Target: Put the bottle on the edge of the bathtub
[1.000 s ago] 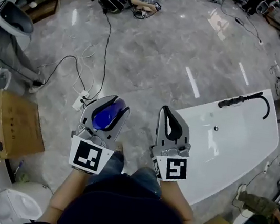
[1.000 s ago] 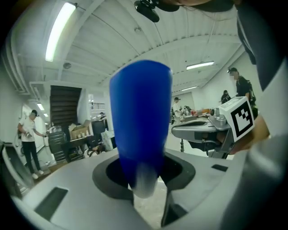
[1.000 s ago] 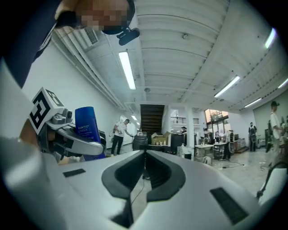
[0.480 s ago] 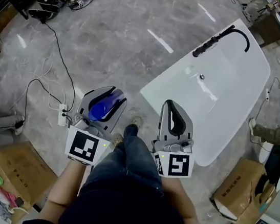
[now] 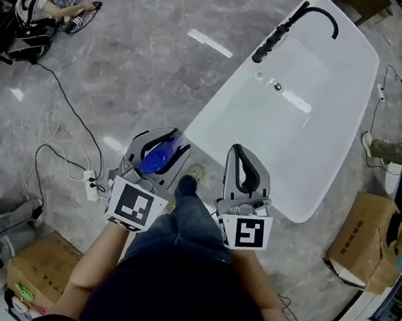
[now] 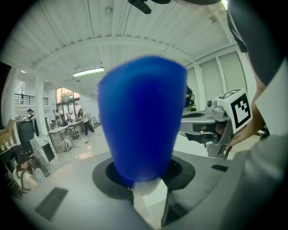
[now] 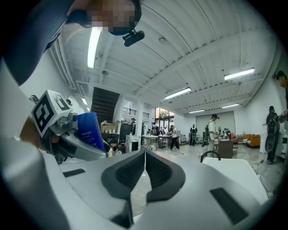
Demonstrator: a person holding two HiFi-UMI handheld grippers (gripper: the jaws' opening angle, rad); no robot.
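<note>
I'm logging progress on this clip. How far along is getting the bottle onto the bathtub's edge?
Done: the blue bottle is picked up, clamped in the left tongs. In hand: it is carried above the floor, close beside the near rim of the white bathtub. Left: setting it on that rim and letting go. The right tongs are shut and empty.

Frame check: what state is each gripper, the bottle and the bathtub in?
left gripper: shut on the blue bottle.
right gripper: shut, nothing between its jaws.
blue bottle: held in the air, not yet on the tub.
bathtub: no bottle on its edge.
</note>
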